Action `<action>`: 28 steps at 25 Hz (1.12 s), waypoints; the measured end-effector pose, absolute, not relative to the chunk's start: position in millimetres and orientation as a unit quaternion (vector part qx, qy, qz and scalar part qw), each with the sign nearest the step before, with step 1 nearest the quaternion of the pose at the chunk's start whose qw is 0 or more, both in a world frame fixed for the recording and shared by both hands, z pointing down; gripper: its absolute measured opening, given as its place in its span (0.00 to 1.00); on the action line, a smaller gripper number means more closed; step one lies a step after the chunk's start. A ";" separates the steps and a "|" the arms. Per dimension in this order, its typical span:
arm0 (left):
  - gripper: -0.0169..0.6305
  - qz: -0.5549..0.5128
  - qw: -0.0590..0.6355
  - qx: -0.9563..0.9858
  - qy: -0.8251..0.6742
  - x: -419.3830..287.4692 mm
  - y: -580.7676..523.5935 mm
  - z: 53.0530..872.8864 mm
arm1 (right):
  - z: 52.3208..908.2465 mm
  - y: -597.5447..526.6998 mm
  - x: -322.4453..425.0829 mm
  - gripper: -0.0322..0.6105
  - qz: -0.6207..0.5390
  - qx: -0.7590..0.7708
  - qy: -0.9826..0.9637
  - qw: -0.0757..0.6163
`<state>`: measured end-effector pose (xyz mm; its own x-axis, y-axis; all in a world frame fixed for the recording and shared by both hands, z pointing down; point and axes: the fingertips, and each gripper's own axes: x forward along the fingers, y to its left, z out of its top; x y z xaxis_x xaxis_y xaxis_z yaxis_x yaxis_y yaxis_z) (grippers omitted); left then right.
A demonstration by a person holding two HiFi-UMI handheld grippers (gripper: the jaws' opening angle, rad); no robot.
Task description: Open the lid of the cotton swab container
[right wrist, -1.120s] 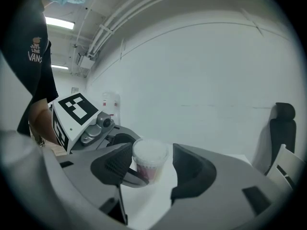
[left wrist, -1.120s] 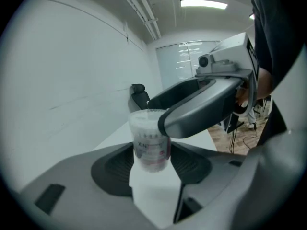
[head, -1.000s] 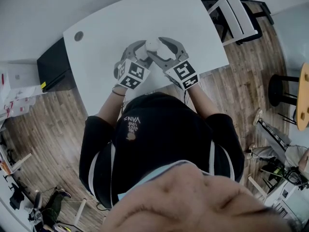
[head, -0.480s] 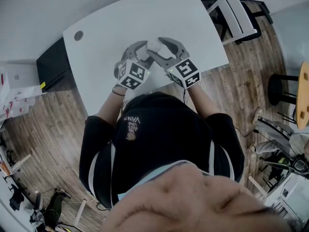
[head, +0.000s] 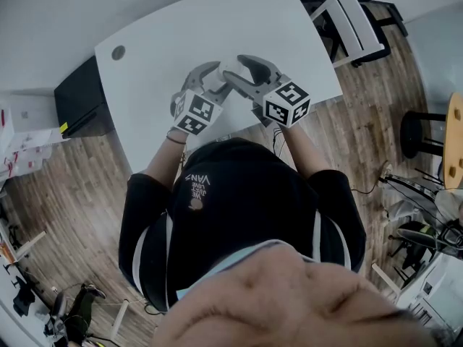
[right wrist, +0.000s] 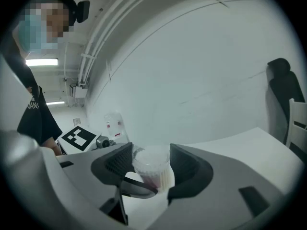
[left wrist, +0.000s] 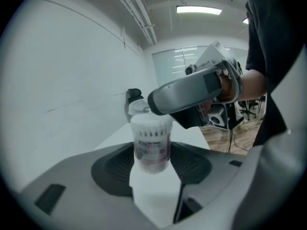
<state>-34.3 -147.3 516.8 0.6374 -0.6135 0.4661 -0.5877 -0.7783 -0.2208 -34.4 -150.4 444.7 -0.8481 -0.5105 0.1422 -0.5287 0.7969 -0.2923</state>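
The cotton swab container (left wrist: 152, 145) is held over the white tabletop (head: 159, 49), close in front of the person. Whether its base rests on the surface cannot be told. Its body is clamped between the pads of the left tongs (left wrist: 152, 164), which stand wide around it. Its top, with the lid (right wrist: 151, 158), is gripped from the other side by the right tongs (right wrist: 151, 170), whose pads press on both flanks of the cap.

The gripping part of the task is judged complete: the body is braced and the lid is taken. The opening itself is judged unfinished, since the lid is seen sitting on the container in the right gripper view. A translucent edge is seen beside the rim in the left gripper view, but whether the lid is lifting there cannot be told. What is left is for the lid to be worked free and carried clear.
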 end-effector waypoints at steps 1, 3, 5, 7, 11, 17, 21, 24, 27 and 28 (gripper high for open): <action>0.40 -0.264 0.024 -0.905 0.332 -34.2 -147.2 516.4 | 444.4 -150.1 -34.5 0.44 0.158 0.274 -0.948 0.030; 0.40 -0.260 0.022 -0.907 0.332 -34.3 -147.4 516.0 | 443.4 -149.8 -34.9 0.44 0.156 0.273 -0.949 0.029; 0.40 -0.256 0.023 -0.908 0.332 -34.4 -147.3 513.9 | 441.1 -149.9 -34.6 0.44 0.163 0.272 -0.948 0.022; 0.40 -0.252 0.026 -0.909 0.330 -34.4 -147.1 510.7 | 438.6 -150.6 -34.1 0.44 0.166 0.272 -0.948 0.017; 0.40 -0.243 0.025 -0.912 0.331 -33.9 -147.4 508.3 | 434.7 -152.1 -32.5 0.44 0.158 0.275 -0.948 0.013; 0.40 -0.244 0.017 -0.911 0.333 -35.5 -144.7 514.0 | 424.8 -156.7 -21.6 0.44 0.143 0.290 -0.946 -0.001; 0.40 -0.243 0.013 -0.909 0.338 -38.4 -144.4 514.4 | 414.8 -165.1 -8.6 0.44 0.135 0.311 -0.941 -0.016; 0.40 -0.236 0.015 -0.913 0.331 -36.3 -142.0 509.7 | 410.5 -172.1 2.1 0.44 0.124 0.333 -0.934 -0.017; 0.40 -0.230 0.019 -0.916 0.328 -34.8 -141.6 505.1 | 412.0 -179.2 13.4 0.44 0.120 0.353 -0.928 -0.013; 0.40 -0.229 0.020 -0.916 0.329 -35.1 -141.6 504.3 | 413.3 -180.6 16.4 0.44 0.121 0.358 -0.926 -0.013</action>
